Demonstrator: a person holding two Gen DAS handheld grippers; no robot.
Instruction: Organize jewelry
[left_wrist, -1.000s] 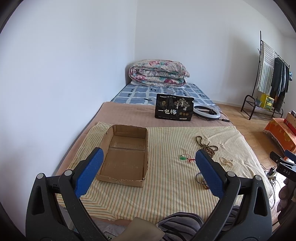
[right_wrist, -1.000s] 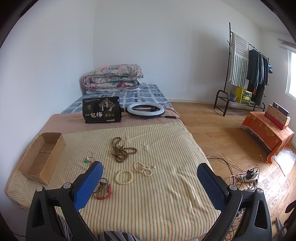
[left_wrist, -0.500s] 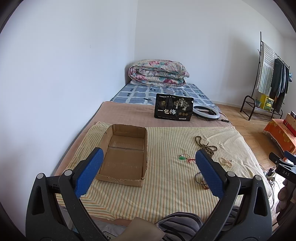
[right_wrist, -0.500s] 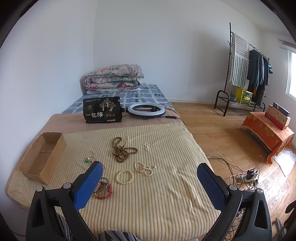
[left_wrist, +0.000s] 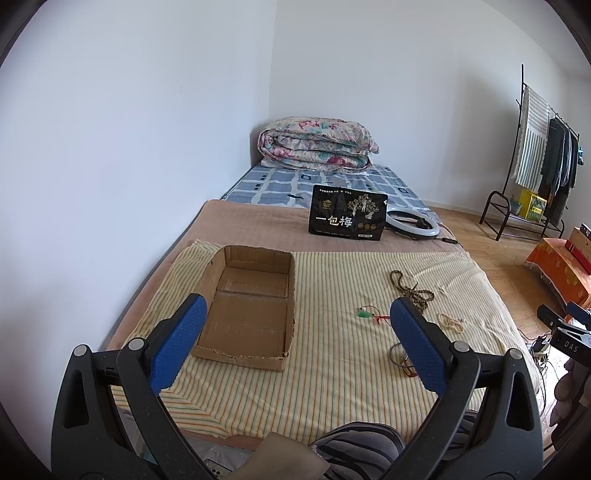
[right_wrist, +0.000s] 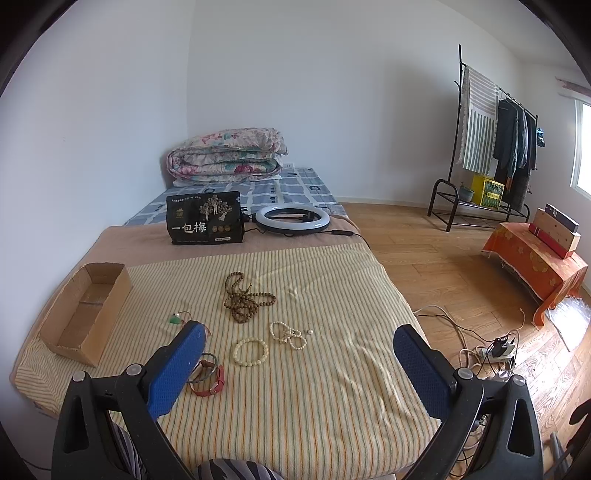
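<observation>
An empty open cardboard box (left_wrist: 251, 306) (right_wrist: 86, 310) lies on the striped cloth on the bed. To its right lie a brown bead necklace (right_wrist: 243, 301) (left_wrist: 412, 290), a green pendant on a red cord (right_wrist: 177, 318) (left_wrist: 365, 314), a pearl strand (right_wrist: 288, 334), a cream bead bracelet (right_wrist: 251, 352) and red and dark bangles (right_wrist: 207, 374). My left gripper (left_wrist: 295, 334) is open and empty, held above the near edge of the bed, facing the box. My right gripper (right_wrist: 295, 362) is open and empty, above the near part of the cloth by the bracelets.
A black printed bag (right_wrist: 205, 218) and a ring light (right_wrist: 291, 218) sit further back on the bed, with a folded quilt (right_wrist: 227, 155) at the wall. A clothes rack (right_wrist: 487, 140), an orange-covered stand (right_wrist: 535, 266) and floor cables (right_wrist: 491, 350) are to the right.
Both grippers have shifted only slightly; the views are almost the same. Both stay open and empty.
</observation>
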